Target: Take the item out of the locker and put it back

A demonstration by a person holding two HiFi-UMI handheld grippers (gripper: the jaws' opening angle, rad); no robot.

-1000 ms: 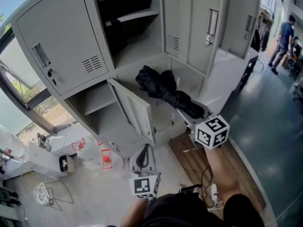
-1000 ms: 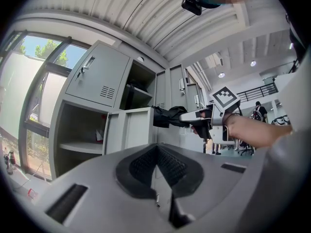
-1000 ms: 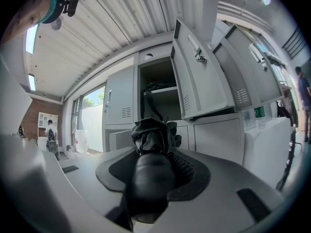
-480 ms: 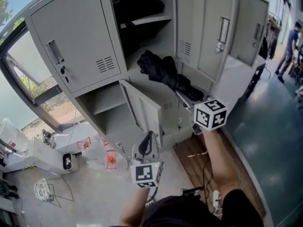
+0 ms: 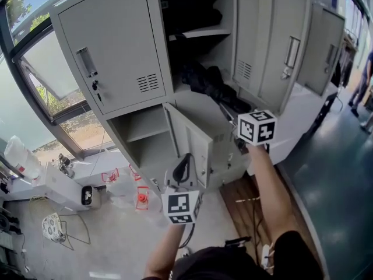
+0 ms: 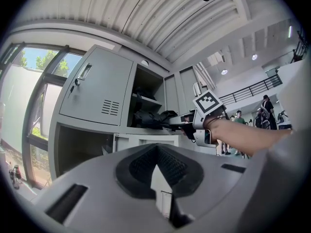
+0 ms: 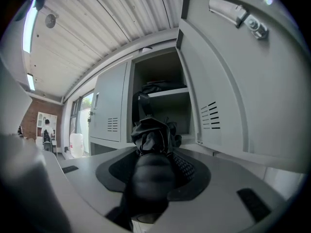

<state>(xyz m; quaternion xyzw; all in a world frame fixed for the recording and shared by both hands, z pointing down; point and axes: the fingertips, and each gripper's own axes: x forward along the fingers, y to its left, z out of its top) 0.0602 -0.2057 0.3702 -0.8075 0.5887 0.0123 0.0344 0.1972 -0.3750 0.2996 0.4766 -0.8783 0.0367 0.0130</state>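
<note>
A black folded umbrella (image 5: 205,81) (image 7: 152,134) points into the open upper compartment (image 5: 195,37) of the grey locker. Its head end lies at the compartment's floor edge. My right gripper (image 5: 234,114) (image 7: 156,155) is shut on its handle end, with the marker cube nearer to me. In the left gripper view, the umbrella (image 6: 151,118) reaches from that gripper into the locker. My left gripper (image 5: 182,169) (image 6: 156,152) hangs lower, in front of the open lower compartment. Its jaws are together and hold nothing.
The upper door (image 5: 111,45) swings out to the left, and a lower door (image 5: 192,137) stands ajar below the umbrella. Shut lockers (image 5: 280,45) continue to the right. A wooden pallet (image 5: 250,198), orange items (image 5: 141,198) and a white bottle (image 5: 20,156) are on the floor. A person (image 5: 364,77) stands far right.
My right gripper has carried the umbrella up and forward, so its head now reaches into the upper compartment. The left gripper has risen a little, still shut.
</note>
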